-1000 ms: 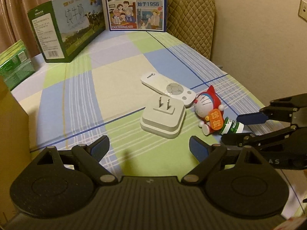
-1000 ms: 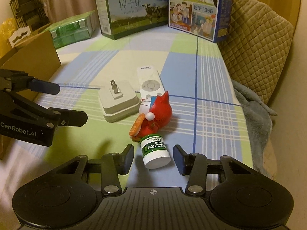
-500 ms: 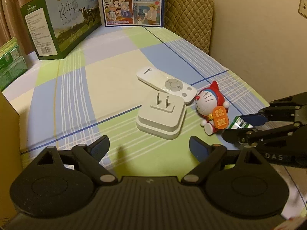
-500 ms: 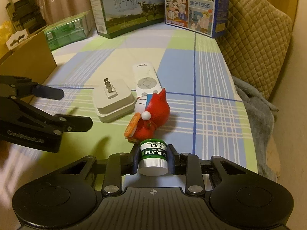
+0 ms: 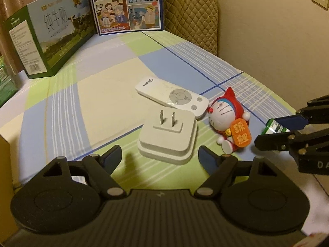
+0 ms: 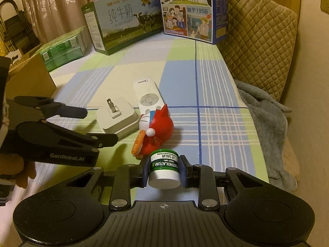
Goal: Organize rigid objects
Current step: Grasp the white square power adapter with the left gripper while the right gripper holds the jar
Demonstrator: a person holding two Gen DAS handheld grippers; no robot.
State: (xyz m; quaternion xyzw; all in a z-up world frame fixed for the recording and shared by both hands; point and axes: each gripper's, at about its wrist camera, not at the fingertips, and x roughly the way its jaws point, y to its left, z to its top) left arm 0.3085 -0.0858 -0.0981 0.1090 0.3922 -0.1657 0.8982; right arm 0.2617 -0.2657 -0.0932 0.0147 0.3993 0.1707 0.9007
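On the checked bedsheet lie a white plug adapter (image 5: 167,135) with its prongs up, a white remote (image 5: 171,96) and a red cat figurine (image 5: 228,119). My left gripper (image 5: 159,156) hangs low over the sheet with its jaws closing. The adapter's near edge sits between the tips, and the pads do not touch it. My right gripper (image 6: 164,164) is shut on a small green and white lip salve jar (image 6: 164,168), just in front of the figurine (image 6: 158,127). In the left wrist view the jar (image 5: 273,126) shows between the right fingers at the far right.
Two milk cartons stand at the back, one green (image 5: 47,37) and one blue (image 5: 125,6). A cardboard box (image 6: 30,78) and a green pack (image 6: 63,49) line the left side. A quilted cushion (image 6: 257,37) and a grey blanket (image 6: 265,123) border the right.
My right gripper closed on the lip salve jar and now holds it. My left gripper moved forward and down toward the adapter, and its jaws have narrowed.
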